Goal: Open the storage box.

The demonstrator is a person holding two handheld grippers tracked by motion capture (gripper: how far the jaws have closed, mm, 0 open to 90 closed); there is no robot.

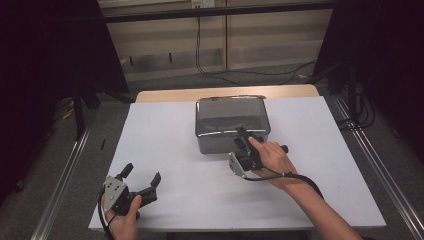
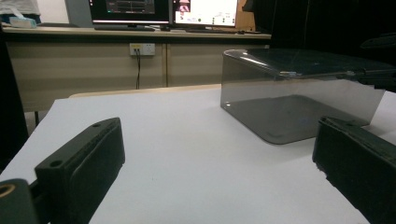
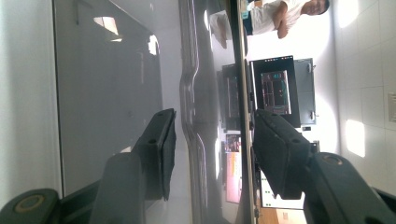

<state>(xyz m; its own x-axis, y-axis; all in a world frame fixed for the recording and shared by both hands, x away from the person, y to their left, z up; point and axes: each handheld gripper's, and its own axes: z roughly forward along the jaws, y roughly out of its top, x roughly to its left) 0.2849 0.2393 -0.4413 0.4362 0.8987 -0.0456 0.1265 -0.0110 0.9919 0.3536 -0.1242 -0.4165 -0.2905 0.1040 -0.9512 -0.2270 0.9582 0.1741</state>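
The smoky plastic box [image 1: 232, 123] sits mid-counter. The right gripper [image 1: 243, 141] straddles its near edge, fingers part-spread around the lid rim, not yet pinching. The left gripper [image 1: 141, 173] rests spread, well apart.

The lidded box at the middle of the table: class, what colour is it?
Smoky grey and see-through, the clear plastic box shows best in the left gripper view.

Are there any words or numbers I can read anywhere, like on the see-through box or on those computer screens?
None can be read.
Smoky clear box: no label or print shows on it.
Monitors behind the table in the left gripper view: lit windows, text too small and blurred.
Screen in the right gripper view: glowing digits, too blurred to make out.
Wall socket: no markings that can be read.
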